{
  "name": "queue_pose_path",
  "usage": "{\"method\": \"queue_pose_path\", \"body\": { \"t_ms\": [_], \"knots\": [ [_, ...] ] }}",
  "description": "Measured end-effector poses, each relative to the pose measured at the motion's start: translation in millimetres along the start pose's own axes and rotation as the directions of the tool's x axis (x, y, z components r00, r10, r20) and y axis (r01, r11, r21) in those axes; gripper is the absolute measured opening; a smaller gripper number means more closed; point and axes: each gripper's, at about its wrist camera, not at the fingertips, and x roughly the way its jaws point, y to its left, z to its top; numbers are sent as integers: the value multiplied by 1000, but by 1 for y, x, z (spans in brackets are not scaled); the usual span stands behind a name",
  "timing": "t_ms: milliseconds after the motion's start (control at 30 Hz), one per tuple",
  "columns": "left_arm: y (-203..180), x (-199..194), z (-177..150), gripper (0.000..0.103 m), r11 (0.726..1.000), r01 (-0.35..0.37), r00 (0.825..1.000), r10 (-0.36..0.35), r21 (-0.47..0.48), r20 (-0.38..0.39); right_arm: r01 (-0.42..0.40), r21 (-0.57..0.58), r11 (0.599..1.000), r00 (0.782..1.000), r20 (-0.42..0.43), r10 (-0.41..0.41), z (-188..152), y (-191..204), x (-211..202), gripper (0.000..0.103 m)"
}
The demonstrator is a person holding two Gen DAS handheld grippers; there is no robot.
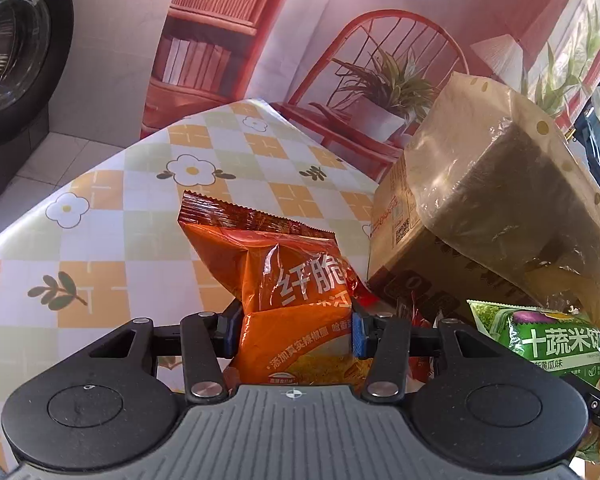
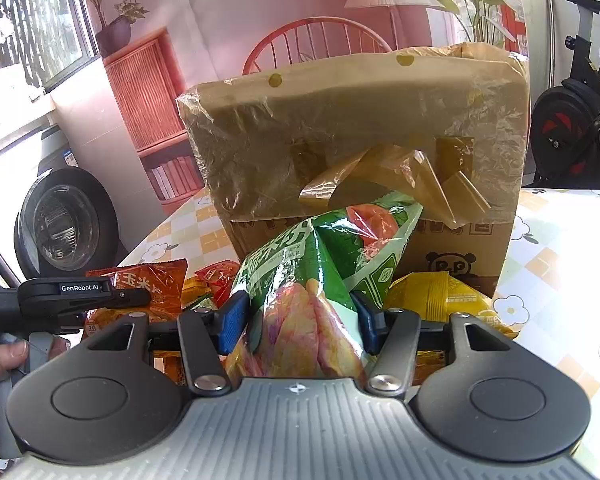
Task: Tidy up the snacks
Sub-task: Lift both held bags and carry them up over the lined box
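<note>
While both point downward, the left gripper (image 1: pixel 294 330) pinches a crinkly orange foil snack packet (image 1: pixel 276 280). The right gripper (image 2: pixel 298 320) clamps a glossy green plastic snack bag (image 2: pixel 320 264) before a plastic-lined cardboard box (image 2: pixel 356 132).

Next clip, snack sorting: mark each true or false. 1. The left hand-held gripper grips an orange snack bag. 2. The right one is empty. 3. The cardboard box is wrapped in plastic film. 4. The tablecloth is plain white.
1. True: left hand-held gripper clamps the orange snack bag.
2. False: right hand-held gripper holds a green snack bag.
3. True: cardboard box, plastic film.
4. False: tablecloth is checked with flowers.
</note>
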Motion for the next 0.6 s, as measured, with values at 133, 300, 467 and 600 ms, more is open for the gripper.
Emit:
{"method": "queue_pose_path", "body": {
  "t_ms": [133, 300, 467, 600],
  "knots": [
    [-8, -27, 6, 52, 999, -5, 998, 1, 51, 69, -21, 0, 1000, 1000, 9, 21, 0, 4, -6, 57],
    [-19, -55, 9, 52, 995, -16, 992, 4, 94, 125, -51, -12, 999, 998, 22, 52, -1, 12, -16, 57],
    [-27, -74, 7, 52, 993, -14, 986, -6, 119, 164, -85, -16, 996, 996, 29, 86, -5, 18, -26, 57],
    [-31, -80, -1, 52, 991, -10, 986, -12, 136, 164, -99, 5, 995, 995, 26, 99, -13, 17, -31, 57]
  ]
}}
